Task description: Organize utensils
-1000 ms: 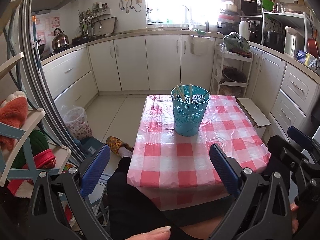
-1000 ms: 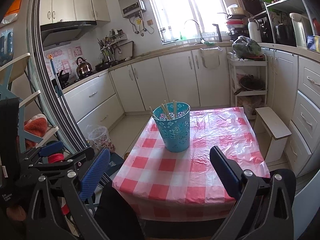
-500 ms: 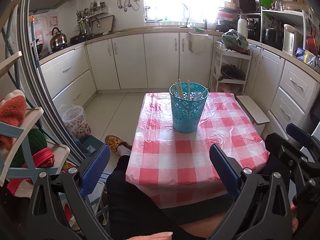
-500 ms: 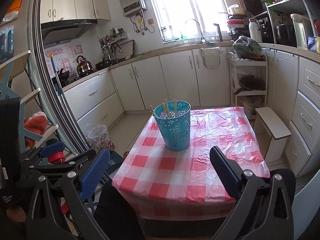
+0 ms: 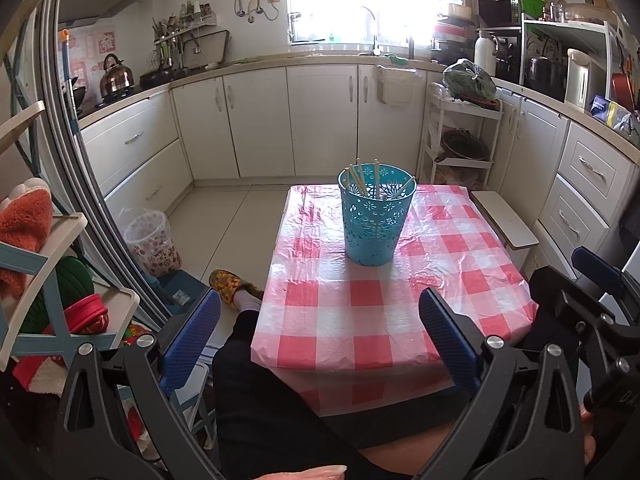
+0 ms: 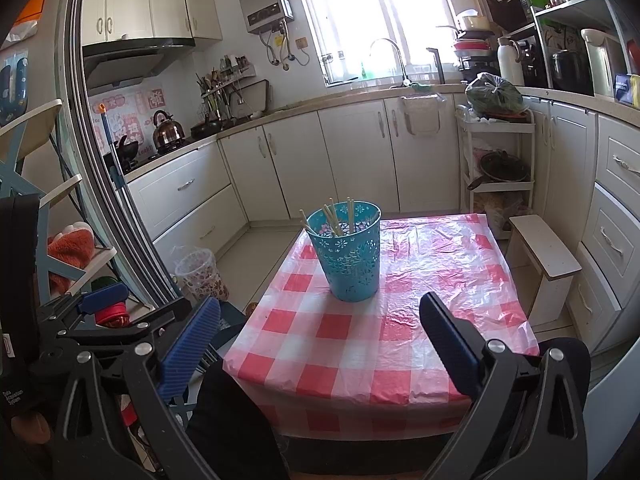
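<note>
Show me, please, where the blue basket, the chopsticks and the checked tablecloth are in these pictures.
blue basket (image 5: 374, 226), left wrist view, front of its perforated wall.
chopsticks (image 6: 350, 214), right wrist view, upright stick above the rim.
checked tablecloth (image 6: 340, 344), right wrist view, bare near part.

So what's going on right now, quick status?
Both hand-held grippers, left and right, open, empty, short of the table. Chopsticks standing in teal basket. Nothing in the way.

The left hand-held gripper (image 5: 320, 320) has drawn back and tilted up — the teal basket (image 5: 375, 220) and bench (image 5: 320, 320) sit lower and slightly farther off.
</note>
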Tool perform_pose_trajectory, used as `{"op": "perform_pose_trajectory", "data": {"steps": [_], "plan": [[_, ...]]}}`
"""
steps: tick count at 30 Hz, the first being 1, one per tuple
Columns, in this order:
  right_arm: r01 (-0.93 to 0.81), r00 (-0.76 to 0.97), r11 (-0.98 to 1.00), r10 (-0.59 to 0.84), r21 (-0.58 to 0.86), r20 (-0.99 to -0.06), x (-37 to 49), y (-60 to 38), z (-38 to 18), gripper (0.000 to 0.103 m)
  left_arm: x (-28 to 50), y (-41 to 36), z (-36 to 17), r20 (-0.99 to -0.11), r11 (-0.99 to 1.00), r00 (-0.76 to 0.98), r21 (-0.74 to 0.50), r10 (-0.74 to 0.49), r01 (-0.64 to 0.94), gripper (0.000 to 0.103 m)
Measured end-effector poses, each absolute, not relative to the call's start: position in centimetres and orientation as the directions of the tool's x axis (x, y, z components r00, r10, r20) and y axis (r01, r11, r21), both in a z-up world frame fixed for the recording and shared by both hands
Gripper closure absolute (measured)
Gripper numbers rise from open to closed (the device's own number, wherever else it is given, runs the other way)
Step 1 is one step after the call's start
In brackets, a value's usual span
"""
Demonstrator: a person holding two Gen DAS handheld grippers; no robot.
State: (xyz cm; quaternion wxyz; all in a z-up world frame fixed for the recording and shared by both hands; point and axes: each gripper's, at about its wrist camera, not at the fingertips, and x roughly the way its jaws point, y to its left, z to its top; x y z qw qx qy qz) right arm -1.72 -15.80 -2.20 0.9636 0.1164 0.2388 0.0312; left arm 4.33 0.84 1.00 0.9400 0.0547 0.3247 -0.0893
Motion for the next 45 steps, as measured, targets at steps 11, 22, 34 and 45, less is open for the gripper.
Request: {"op": "perform_pose_trajectory", "data": {"steps": [11, 22, 34, 45], "plan": [[-0.005, 0.884, 0.971, 0.116, 0.239, -0.453, -1.73, -15.87, -2.17, 0.007, 4.32, 0.91, 0.99, -0.620, 0.978, 0.773, 0.045, -0.132, 0.203, 0.008], [-0.007, 0.885, 0.971, 0.117, 0.238, -0.451, -1.82, -16.17, -1.99, 0.007, 4.33, 0.96, 0.97, -0.620, 0.978, 0.773, 0.045, -0.133, 0.204, 0.008], [-0.012, 0.883, 0.972, 0.122, 0.236, -0.454, -1.90, -16.37, -1.80, 0.007, 4.32, 1.02, 0.98, -0.621, 0.978, 0.772, 0.044, -0.133, 0.204, 0.008], [-0.011, 0.883, 0.972, 0.120, 0.236, -0.454, -1.88, -16.22, -1.83, 0.007, 4.33, 1.16, 1.00, -0.621, 0.978, 0.772, 0.044, -0.133, 0.203, 0.008]]}}
